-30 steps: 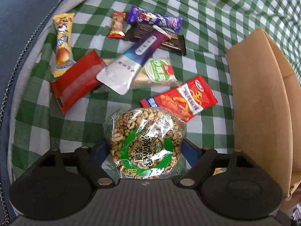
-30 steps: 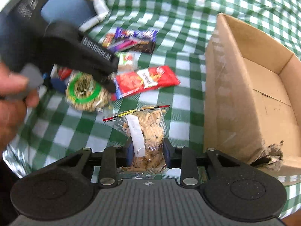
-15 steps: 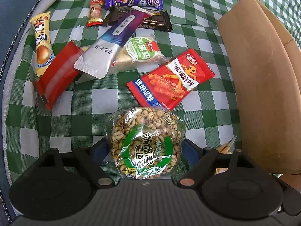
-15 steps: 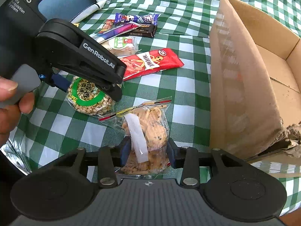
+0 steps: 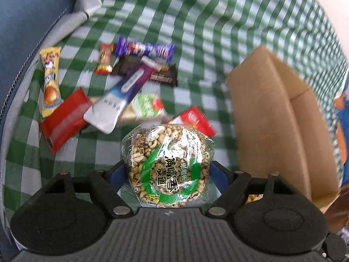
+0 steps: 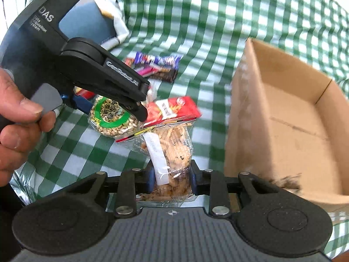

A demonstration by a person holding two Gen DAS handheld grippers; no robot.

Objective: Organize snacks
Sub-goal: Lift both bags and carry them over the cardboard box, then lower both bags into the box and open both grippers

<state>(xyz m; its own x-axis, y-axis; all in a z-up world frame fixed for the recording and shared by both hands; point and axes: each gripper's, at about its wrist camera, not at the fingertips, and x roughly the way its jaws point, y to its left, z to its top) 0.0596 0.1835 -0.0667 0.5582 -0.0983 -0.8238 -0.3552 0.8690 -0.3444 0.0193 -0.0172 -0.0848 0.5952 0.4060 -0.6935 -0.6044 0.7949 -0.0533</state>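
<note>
My left gripper (image 5: 166, 170) is shut on a round puffed-grain snack pack with a green ring label (image 5: 166, 163) and holds it above the checked cloth; the pack also shows in the right wrist view (image 6: 112, 118). My right gripper (image 6: 171, 178) is shut on a clear bag of crunchy sticks (image 6: 172, 150), lifted off the cloth. An open cardboard box (image 6: 290, 128) stands to the right in both views (image 5: 274, 118). It looks empty inside.
Several snacks lie on the green checked cloth (image 5: 196, 21): a red chili pack (image 6: 172, 109), a red wrapper (image 5: 65, 118), a yellow bar (image 5: 50, 83), a silver-purple pouch (image 5: 122, 96), a purple bar (image 5: 145, 49), a dark bar (image 5: 163, 76). A blue cushion edge (image 5: 26, 21) lies left.
Both grippers have lifted with their packs and tilted up, so the box and snack pile sit farther off. The left gripper has come closer to the right one.
</note>
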